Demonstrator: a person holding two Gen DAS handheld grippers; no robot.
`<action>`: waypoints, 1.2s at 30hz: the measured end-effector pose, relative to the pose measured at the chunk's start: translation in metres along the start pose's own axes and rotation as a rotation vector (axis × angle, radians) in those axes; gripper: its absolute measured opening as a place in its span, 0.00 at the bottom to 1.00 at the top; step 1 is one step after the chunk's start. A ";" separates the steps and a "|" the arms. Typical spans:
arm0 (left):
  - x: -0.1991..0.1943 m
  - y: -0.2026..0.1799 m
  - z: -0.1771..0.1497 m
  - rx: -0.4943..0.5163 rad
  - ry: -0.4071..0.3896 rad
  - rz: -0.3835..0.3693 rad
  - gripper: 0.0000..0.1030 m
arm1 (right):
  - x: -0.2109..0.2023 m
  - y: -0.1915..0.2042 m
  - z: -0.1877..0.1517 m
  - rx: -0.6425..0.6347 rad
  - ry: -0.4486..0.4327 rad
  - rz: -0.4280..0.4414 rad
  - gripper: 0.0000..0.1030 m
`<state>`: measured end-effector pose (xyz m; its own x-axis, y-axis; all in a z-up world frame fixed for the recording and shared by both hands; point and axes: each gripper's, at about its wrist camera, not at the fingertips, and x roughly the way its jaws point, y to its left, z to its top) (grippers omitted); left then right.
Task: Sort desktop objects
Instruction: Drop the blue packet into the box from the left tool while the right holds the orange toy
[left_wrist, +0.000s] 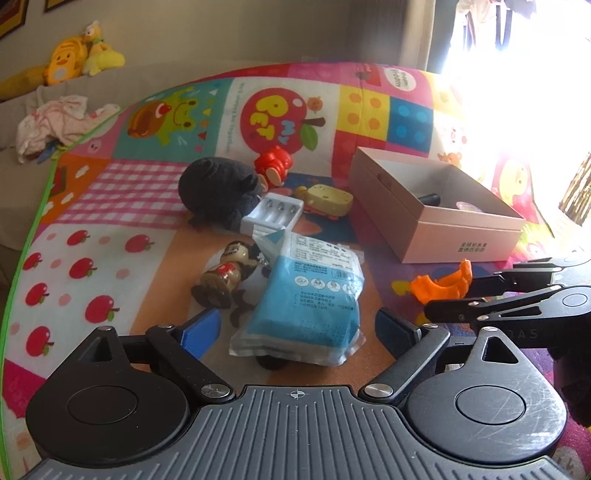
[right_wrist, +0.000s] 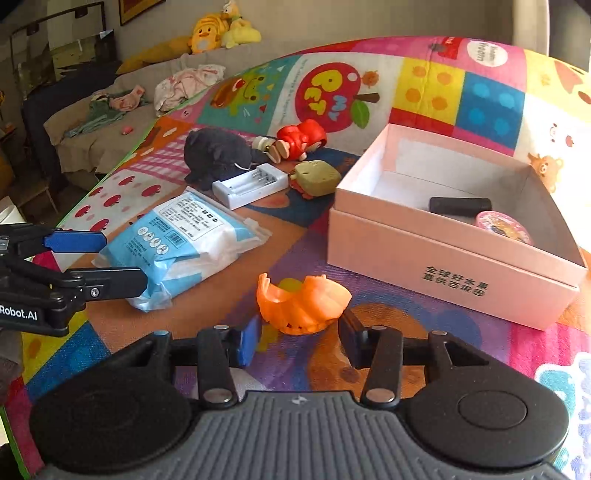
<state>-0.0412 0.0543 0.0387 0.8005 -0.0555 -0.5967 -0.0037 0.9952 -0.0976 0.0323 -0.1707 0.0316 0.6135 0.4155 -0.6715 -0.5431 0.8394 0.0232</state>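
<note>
**Two grippers low over a cluttered play mat**

Two hand-held grippers work above a bright patchwork play mat (left_wrist: 110, 192). The left gripper (left_wrist: 290, 334) has its jaws spread wide on either side of a blue-and-white sealed packet (left_wrist: 310, 291), whose near end lies between the fingers; neither pad presses on it. In the right wrist view that packet (right_wrist: 177, 243) lies at about nine o'clock.

The right gripper (right_wrist: 299, 341) has its jaws partly closed around an orange plastic toy (right_wrist: 303, 304) at the centre of its view. The near edge of the toy sits between the fingertips, but whether the pads actually touch it I cannot tell. From the left wrist the same toy (left_wrist: 441, 284) lies at three o'clock, with the right gripper's fingers just beside it.

A pink open box (right_wrist: 443, 266) stands at two o'clock in the right view, holding a black cylinder (right_wrist: 460, 206) and a round pink container (right_wrist: 504, 225). Towards twelve o'clock lie a white battery charger (right_wrist: 251, 184), a dark plush toy (right_wrist: 216, 155), a red figurine (right_wrist: 303, 139) and a yellowish cheese-shaped toy (right_wrist: 317, 178). In the left view a brown figurine (left_wrist: 229, 273) lies just beside the packet at nine o'clock. Beyond the mat, yellow plush toys (right_wrist: 218, 31) rest on a sofa (right_wrist: 92, 140).
</note>
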 end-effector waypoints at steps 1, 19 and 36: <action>0.003 -0.004 0.001 0.017 -0.007 0.002 0.92 | -0.005 -0.005 -0.004 0.009 -0.002 -0.017 0.44; 0.030 -0.079 -0.005 0.195 0.051 -0.141 0.60 | -0.059 -0.050 -0.073 0.093 -0.038 -0.241 0.62; 0.039 -0.102 -0.010 0.228 0.090 -0.121 0.74 | -0.047 -0.056 -0.057 0.134 0.003 -0.210 0.52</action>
<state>-0.0156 -0.0500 0.0169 0.7301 -0.1720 -0.6613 0.2319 0.9727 0.0030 0.0009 -0.2576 0.0198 0.7033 0.2258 -0.6741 -0.3223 0.9465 -0.0192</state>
